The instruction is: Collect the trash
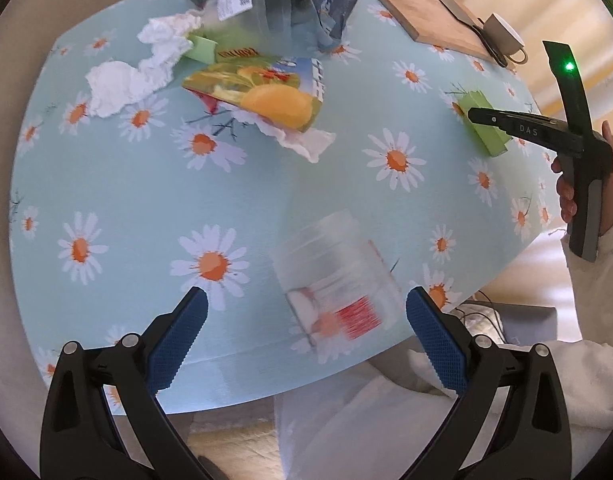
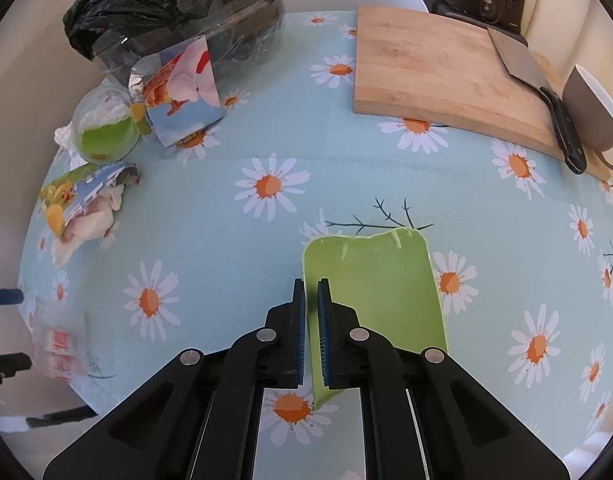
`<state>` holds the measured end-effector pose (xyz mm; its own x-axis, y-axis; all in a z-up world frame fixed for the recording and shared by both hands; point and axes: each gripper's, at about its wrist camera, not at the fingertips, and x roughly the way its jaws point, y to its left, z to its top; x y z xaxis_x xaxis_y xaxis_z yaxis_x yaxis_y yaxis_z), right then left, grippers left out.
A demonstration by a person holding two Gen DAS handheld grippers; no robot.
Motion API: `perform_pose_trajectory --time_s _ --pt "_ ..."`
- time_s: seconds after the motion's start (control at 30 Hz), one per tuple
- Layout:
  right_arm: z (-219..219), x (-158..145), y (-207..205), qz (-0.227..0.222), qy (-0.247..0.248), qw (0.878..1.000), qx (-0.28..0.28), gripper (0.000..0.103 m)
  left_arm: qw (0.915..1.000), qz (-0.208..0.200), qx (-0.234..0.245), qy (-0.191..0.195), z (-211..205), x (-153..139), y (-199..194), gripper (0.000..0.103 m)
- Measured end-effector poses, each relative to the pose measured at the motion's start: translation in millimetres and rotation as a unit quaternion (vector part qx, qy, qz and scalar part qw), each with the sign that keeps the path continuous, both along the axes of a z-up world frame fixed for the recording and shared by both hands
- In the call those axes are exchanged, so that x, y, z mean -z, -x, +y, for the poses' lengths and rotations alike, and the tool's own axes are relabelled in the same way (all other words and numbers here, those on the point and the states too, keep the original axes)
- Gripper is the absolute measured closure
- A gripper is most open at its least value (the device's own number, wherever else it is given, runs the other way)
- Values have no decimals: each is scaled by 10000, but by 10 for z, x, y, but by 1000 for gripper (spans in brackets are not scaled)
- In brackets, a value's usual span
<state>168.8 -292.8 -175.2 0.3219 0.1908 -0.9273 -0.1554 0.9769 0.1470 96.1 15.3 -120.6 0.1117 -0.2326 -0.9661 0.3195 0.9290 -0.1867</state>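
A flat green plastic piece (image 2: 378, 288) lies on the daisy tablecloth (image 2: 226, 248), and my right gripper (image 2: 311, 284) is shut on its left edge. From the left wrist view the same right gripper (image 1: 478, 114) sits over the green piece (image 1: 486, 136) at the right. My left gripper (image 1: 306, 300) is open. A blurred clear plastic cup with a red and white label (image 1: 334, 276) sits just ahead of its fingertips, untouched by the pads. Farther back lie crumpled white tissues (image 1: 138, 68) and a flattened fruit-print carton (image 1: 258, 88).
A black trash bag (image 2: 166, 4) stands at the back of the table, with a picture carton (image 2: 186, 88) and a clear cup of green stuff (image 2: 106, 136) before it. A wooden board (image 2: 438, 68) with a cleaver (image 2: 522, 60) and a grey mug (image 2: 598, 116) fill the back right.
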Motion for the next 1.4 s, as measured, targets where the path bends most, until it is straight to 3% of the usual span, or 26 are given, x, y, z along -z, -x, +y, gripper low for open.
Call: perform_pose_trajectory --time_s 0.43,0.63,0.77,0.83,1.0,1.4 --pt "13 -29 33 17 40 10000 -47 97 9957 610 -155 677 -272 205 -250 6" --pt "6 -38 45 1 28 10000 -30 97 9932 952 -233 630 -432 330 -321 14" --pt "-18 -42 68 1 -22 10000 13 97 9919 1188 -147 415 -535 410 -335 38" --pt "-27 -47 72 -6 -44 10000 22 97 9907 1306 -136 359 -573 446 -348 38" --pt "-29 -49 51 -18 -62 10000 10 97 9912 1277 -42 350 -590 399 -367 46" --pt "-20 -246 -65 -247 -58 9997 -57 97 9953 959 -97 82 -308 158 -395 50"
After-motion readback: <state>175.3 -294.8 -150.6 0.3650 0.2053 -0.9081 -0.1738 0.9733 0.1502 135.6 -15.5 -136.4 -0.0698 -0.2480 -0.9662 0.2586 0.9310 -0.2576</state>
